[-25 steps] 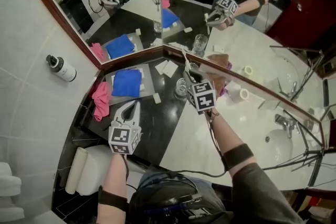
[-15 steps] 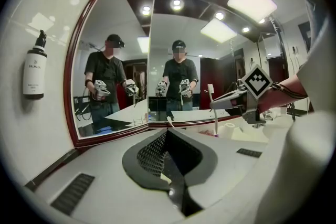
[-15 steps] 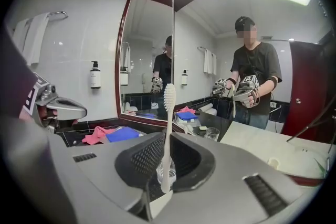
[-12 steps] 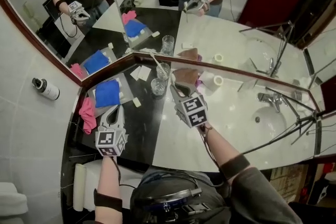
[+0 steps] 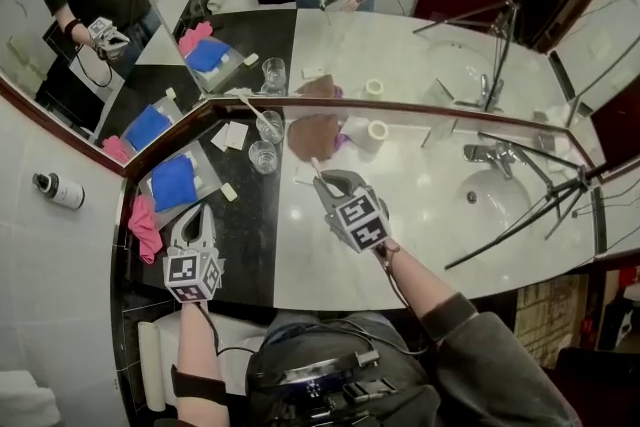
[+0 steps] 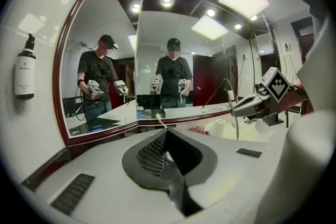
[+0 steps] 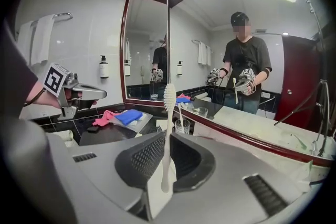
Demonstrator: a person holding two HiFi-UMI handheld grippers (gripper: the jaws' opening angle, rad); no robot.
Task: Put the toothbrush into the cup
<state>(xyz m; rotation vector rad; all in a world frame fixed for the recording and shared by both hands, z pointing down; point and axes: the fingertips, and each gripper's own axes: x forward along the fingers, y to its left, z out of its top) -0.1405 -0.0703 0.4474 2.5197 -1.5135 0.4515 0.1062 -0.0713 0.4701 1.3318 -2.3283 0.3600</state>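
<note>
gripping the toothbrush [image 7: 168, 128] low on its handle in my right claw [image 5: 325, 183]; it looks light, stiff, slippery, likely to pivot. left claw [image 5: 200, 215] closed, empty.

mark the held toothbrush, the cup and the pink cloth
toothbrush [image 7: 167, 135], right gripper view, handle
cup [image 5: 264, 163], head view, near wall
pink cloth [image 5: 144, 227], head view, middle

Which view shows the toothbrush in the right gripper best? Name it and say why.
The right gripper view: the toothbrush stands upright between the jaws, bristles to handle end in full. The head view shows only a short white stub of it; the left gripper view, a thin distant sliver.
</note>
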